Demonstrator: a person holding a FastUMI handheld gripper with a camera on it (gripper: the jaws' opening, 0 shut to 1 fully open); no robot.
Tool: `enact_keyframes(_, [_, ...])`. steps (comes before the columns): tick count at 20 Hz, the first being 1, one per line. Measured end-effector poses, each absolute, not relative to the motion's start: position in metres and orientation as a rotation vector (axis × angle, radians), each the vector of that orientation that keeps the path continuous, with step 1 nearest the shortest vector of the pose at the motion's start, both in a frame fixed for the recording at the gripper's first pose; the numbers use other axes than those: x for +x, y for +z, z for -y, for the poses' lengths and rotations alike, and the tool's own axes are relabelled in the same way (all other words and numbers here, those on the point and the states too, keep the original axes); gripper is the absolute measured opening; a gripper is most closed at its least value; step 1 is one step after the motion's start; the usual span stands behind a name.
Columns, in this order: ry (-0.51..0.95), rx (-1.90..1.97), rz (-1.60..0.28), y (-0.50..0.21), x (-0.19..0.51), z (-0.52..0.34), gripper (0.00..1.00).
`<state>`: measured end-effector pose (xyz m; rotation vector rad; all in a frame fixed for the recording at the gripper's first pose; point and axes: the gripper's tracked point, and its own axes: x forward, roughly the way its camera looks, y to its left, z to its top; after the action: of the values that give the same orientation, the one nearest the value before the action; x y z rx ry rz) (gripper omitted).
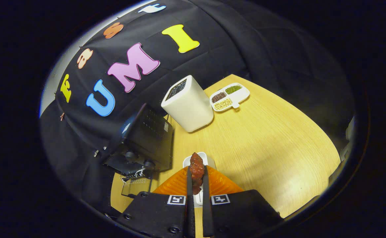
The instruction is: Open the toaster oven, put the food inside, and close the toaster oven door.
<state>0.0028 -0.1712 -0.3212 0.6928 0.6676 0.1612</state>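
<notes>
One piece of food (196,169), a reddish-brown lumpy chunk (looks like meat on a skewer, can't tell for sure), sits pinched between the gripper (196,185) fingers, both pressing its sides, so gripper is closed on it. It's raised above a small white dish (189,161) on the wooden table (272,145). Toaster oven (146,142) is just left of & beyond the fingers, door (136,186) already dropped open w/ rack showing. Prob light, a bit soft & maybe greasy, so could slip or squash; best held mid-body w/ moderate squeeze, as now. Next step, I'd judge: carry it left into the oven opening, keep it level. Beyond: white tall container (189,105) & a divided tray of beans (229,96), well apart from the oven job.
</notes>
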Motion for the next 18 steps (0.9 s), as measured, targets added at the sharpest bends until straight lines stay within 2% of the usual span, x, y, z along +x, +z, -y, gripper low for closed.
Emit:
enact_keyframes(5, [0.233,0.713,-0.605,-0.260,0.001,0.105,0.13])
enact_keyframes(10, [0.329,0.697,-0.606,-0.233,-0.010,0.008,0.13])
enact_keyframes(18, [0.419,0.719,-0.660,-0.252,0.000,-0.136,0.13])
